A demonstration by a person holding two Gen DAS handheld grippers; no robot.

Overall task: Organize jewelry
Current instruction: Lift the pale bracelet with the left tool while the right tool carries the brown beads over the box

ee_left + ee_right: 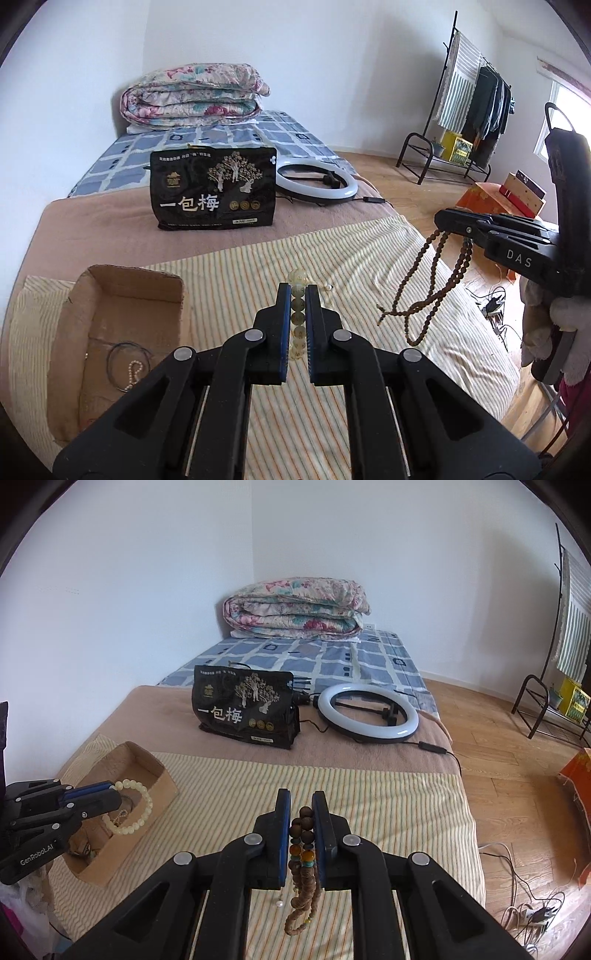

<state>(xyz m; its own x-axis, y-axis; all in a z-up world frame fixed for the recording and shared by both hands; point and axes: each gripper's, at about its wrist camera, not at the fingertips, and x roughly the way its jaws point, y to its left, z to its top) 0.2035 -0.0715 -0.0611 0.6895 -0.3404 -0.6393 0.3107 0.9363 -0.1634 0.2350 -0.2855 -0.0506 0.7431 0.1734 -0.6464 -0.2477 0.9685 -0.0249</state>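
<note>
Above the box (122, 775), left tongs (110, 790) level, gripping bracelet (133, 808).

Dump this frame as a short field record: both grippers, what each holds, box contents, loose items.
left gripper: shut on pale bead bracelet, held above the cardboard box
right gripper: shut on brown bead strand, loops hanging free over the striped cloth
box contents: dark thin ring, small pearl strand
loose on cloth: one small pearl piece
background: black snack bag, ring light, folded quilt
</note>
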